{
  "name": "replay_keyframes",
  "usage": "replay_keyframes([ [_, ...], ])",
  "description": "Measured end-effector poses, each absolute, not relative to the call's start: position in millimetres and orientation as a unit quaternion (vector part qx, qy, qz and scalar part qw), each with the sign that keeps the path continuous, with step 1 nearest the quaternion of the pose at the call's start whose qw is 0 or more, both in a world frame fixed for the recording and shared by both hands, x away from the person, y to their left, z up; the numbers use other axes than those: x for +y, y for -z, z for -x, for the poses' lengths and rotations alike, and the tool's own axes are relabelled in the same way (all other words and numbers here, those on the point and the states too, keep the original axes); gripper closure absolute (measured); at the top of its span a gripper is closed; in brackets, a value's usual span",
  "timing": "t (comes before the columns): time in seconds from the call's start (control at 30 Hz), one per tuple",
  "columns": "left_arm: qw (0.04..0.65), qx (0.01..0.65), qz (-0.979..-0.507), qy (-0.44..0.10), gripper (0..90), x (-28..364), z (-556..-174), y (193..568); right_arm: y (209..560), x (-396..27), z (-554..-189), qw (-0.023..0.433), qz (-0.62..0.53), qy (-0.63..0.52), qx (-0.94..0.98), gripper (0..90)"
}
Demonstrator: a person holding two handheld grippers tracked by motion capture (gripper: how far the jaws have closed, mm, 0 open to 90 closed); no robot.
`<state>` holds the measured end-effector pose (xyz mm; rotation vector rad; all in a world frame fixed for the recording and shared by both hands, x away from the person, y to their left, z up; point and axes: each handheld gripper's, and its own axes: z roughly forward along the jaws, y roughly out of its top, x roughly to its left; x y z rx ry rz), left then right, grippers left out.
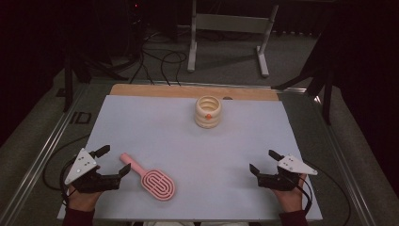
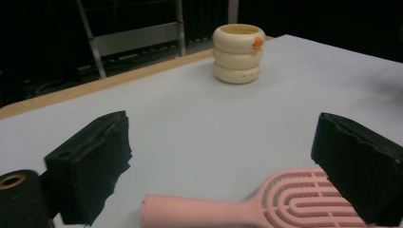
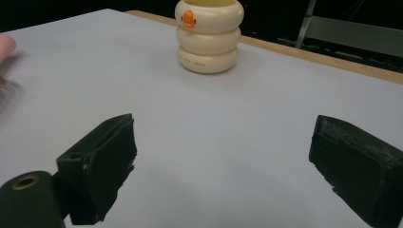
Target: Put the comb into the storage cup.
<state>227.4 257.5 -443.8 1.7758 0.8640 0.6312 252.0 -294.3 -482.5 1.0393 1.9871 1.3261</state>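
Work in hand: reaching for the pink hairbrush [image 1: 149,179] with the left claw [image 1: 114,163].
Brush location: flat on the white counter [image 1: 188,141], near its front edge, left of centre, just beside the left claw.
Brush long axis: diagonal, handle end toward the far left, slotted oval head toward the near right.
Direction from left claw: just ahead and slightly below; in the left gripper view the handle [image 2: 199,212] runs crosswise between the two jaws, head near the right-hand jaw.
Left claw state: jaws wide apart, pads clear of the brush, nothing gripped.
Right claw [image 1: 264,163]: jaws wide apart, holding nothing, resting at the front right of the counter, well apart from the brush.
Nearer hand: left, by far.
Cream ringed holder [image 1: 208,111]: upright at the far centre, small orange duck bill on its top ring, well apart from both claws.
Next move, as judged: short advance and drop of the left claw so the jaws straddle the handle across its width, then closing.
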Motion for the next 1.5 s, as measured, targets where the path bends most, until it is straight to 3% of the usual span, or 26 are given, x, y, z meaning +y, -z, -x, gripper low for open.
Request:
replay_keyframes([
  [0.1,0.495,0.360,-0.748,-0.257,9.0,251,-228,443,483,-295,-252,0.265,-0.386,-0.491,0.734,7.9],
  [0.5,0.484,0.329,-0.779,-0.227,38.7,240,-228,442,484,-296,-252,0.266,-0.388,-0.490,0.733,8.0],
  [0.53,0.485,0.318,-0.787,-0.211,45.4,239,-228,443,484,-296,-252,0.266,-0.388,-0.490,0.734,8.0],
  [0.9,0.482,0.301,-0.806,-0.163,72.7,233,-227,458,484,-296,-252,0.267,-0.389,-0.489,0.734,7.9],
  [1.03,0.472,0.291,-0.819,-0.148,89.8,229,-225,465,485,-296,-252,0.267,-0.390,-0.488,0.734,8.0],
  [1.5,0.427,0.261,-0.861,-0.093,90.0,212,-207,491,485,-295,-253,0.267,-0.389,-0.486,0.736,8.0],
])
